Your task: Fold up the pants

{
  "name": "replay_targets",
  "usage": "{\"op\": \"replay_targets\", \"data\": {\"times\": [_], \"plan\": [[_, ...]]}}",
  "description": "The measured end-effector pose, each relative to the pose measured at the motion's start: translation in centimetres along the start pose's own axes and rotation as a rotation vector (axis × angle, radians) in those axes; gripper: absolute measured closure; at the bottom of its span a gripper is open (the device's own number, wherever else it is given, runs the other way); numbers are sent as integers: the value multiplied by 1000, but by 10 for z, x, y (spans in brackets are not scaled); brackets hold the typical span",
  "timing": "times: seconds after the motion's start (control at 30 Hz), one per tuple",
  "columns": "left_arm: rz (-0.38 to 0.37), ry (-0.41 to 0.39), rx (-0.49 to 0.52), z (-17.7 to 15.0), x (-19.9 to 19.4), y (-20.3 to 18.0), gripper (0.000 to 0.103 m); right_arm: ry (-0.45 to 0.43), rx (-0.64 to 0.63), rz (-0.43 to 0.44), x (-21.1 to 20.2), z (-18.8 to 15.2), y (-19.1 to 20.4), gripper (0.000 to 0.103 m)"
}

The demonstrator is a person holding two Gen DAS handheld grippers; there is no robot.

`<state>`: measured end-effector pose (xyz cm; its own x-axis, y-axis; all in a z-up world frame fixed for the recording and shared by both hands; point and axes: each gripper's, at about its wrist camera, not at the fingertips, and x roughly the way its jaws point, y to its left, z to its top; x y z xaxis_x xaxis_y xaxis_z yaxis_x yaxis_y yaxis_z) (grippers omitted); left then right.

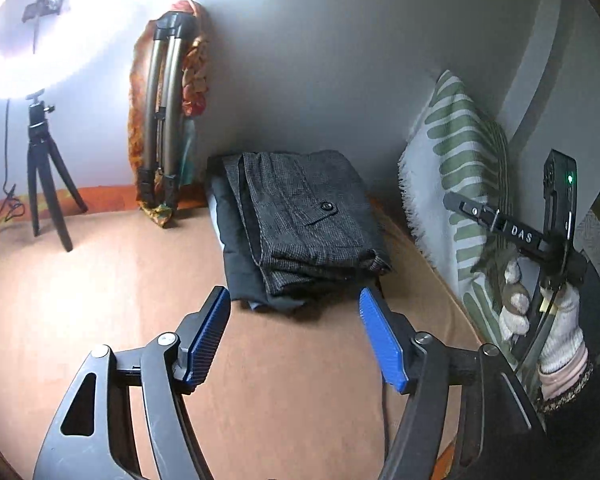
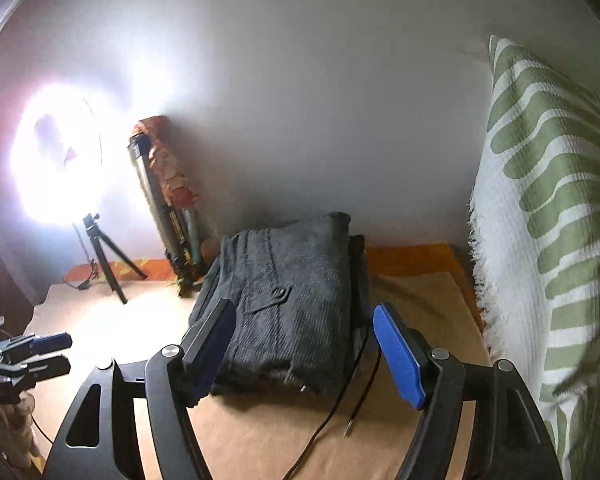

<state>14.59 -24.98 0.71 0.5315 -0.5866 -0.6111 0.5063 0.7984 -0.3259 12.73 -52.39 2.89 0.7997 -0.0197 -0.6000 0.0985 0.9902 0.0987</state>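
Observation:
The grey tweed pants lie folded into a compact rectangle on the tan bed sheet, resting on a darker folded garment; a buttoned back pocket faces up. My left gripper hovers just short of the stack's near edge, open, with nothing between its blue pads. From the right wrist the pants show ahead of my right gripper, which is open too, its pads not pressing on the cloth. The left gripper appears at that view's left edge. A gloved hand holds the right gripper's handle.
A green-striped pillow leans against the wall on the right. A bright ring light on a small tripod stands at the left. A folded tripod wrapped in patterned cloth leans on the wall. A thin black cable lies on the sheet.

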Motion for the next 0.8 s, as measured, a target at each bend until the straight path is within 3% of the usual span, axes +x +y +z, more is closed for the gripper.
{"op": "replay_targets", "data": {"times": [0.63,0.8], "plan": [[34,-47,98,-51,-61,-18,35,-11,-53,-3,-60,-74,77,28],[65,-71,130,-63,-75,-22,27,-27,-38,7,-72,-89,92,28]]}}
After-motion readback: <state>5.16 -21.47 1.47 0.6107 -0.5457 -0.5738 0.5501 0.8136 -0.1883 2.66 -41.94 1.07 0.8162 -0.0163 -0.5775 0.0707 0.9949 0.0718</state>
